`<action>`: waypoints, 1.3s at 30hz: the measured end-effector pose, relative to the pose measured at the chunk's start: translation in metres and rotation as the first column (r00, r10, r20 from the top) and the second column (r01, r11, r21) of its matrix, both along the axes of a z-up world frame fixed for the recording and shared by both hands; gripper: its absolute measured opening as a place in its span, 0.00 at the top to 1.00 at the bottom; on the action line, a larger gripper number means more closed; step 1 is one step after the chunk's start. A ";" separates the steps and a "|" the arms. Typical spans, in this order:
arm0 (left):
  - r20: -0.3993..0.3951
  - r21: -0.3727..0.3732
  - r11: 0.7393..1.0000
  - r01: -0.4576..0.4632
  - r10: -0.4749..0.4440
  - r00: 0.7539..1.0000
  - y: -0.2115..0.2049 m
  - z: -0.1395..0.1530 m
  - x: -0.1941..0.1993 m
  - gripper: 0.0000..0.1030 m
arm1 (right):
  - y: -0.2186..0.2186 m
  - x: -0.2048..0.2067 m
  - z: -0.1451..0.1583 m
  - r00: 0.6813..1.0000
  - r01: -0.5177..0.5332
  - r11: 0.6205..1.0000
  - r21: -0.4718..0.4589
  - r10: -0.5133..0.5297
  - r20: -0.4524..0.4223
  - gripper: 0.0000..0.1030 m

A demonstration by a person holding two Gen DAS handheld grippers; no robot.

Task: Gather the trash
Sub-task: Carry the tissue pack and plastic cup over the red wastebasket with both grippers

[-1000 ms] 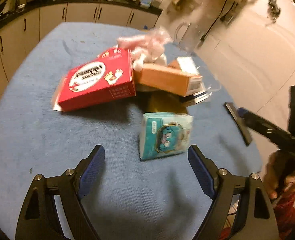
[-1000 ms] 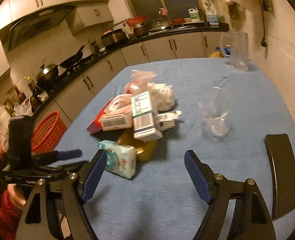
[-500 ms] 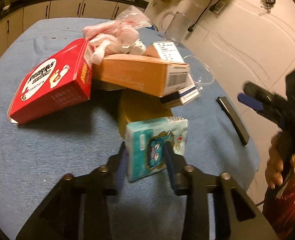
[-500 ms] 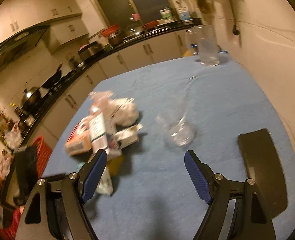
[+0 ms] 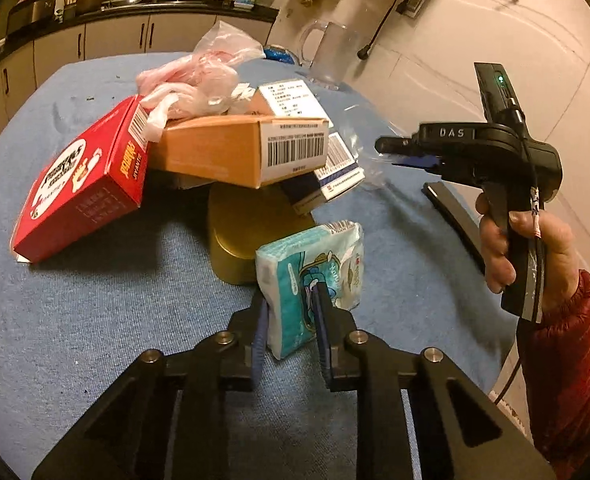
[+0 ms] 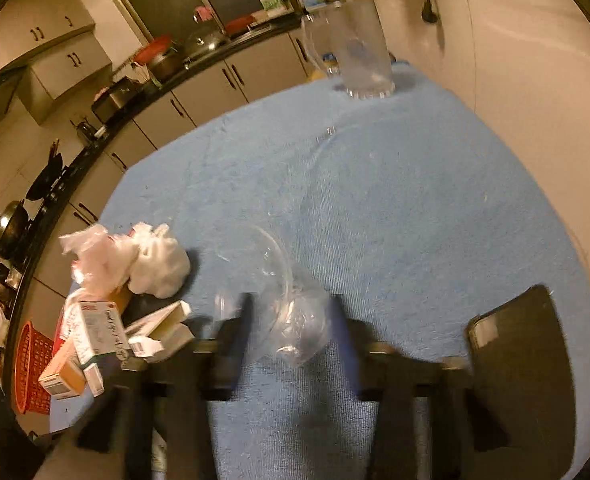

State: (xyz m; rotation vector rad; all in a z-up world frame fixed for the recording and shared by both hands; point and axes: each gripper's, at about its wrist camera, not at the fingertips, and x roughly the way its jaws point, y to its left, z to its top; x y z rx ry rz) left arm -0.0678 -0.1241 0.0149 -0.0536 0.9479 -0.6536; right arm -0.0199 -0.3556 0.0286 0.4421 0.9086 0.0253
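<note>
My left gripper [image 5: 291, 300] is shut on a teal tissue pack [image 5: 315, 256], which stands tilted just in front of a gold tin [image 5: 247, 232]. Behind it lies a trash pile: a red box [image 5: 83, 184], a brown carton [image 5: 223, 148], small white boxes and crumpled plastic bags [image 5: 191, 84]. My right gripper [image 6: 291, 328], blurred, has its jaws closing on a crumpled clear plastic cup [image 6: 295, 316], and both pads touch the cup's sides. In the left wrist view the right gripper [image 5: 395, 152] reaches in from the right, held by a hand in a red sleeve.
A blue cloth covers the table [image 6: 395, 200]. A glass pitcher [image 6: 355, 52] stands at the far edge. A flat black slab [image 6: 523, 364] lies near the right edge. A red basket [image 6: 31, 368] sits on the floor to the left, below a kitchen counter.
My left gripper went from wide open to shut on the tissue pack and tipped it up. My right gripper swung right over the clear cup and its jaws narrowed around it.
</note>
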 end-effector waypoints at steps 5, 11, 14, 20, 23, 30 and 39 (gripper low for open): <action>-0.023 0.017 1.000 -0.015 0.015 1.000 -0.004 -0.006 0.006 0.49 | 0.003 -0.018 0.001 1.000 -0.002 1.000 -0.014 0.003 0.028 0.88; -0.048 -0.023 1.000 0.000 -0.001 0.999 -0.008 -0.012 0.017 0.71 | 0.002 -0.049 0.009 0.996 -0.029 0.999 0.031 0.027 0.086 0.89; -0.055 -0.049 0.999 0.002 -0.005 0.998 -0.012 -0.012 0.019 0.79 | 0.005 -0.061 0.013 0.993 -0.049 0.997 0.055 0.043 0.110 0.89; 0.007 -0.059 0.998 0.004 -0.004 1.000 0.001 -0.001 0.003 0.86 | 0.014 -0.079 0.021 0.987 -0.091 0.993 0.080 0.079 0.143 0.88; 0.024 -0.071 0.997 -0.014 0.015 1.000 0.013 0.006 -0.003 0.86 | 0.020 -0.088 0.032 0.979 -0.113 0.991 0.069 0.100 0.176 0.88; 0.114 -0.109 0.987 -0.122 0.134 0.984 0.074 0.042 -0.029 0.86 | 0.059 -0.095 0.059 0.950 -0.217 0.975 0.046 0.201 0.239 0.88; 0.236 -0.155 0.923 -0.353 0.381 0.894 0.193 0.096 -0.057 0.86 | 0.149 -0.086 0.092 0.870 -0.422 0.906 0.042 0.391 0.301 0.88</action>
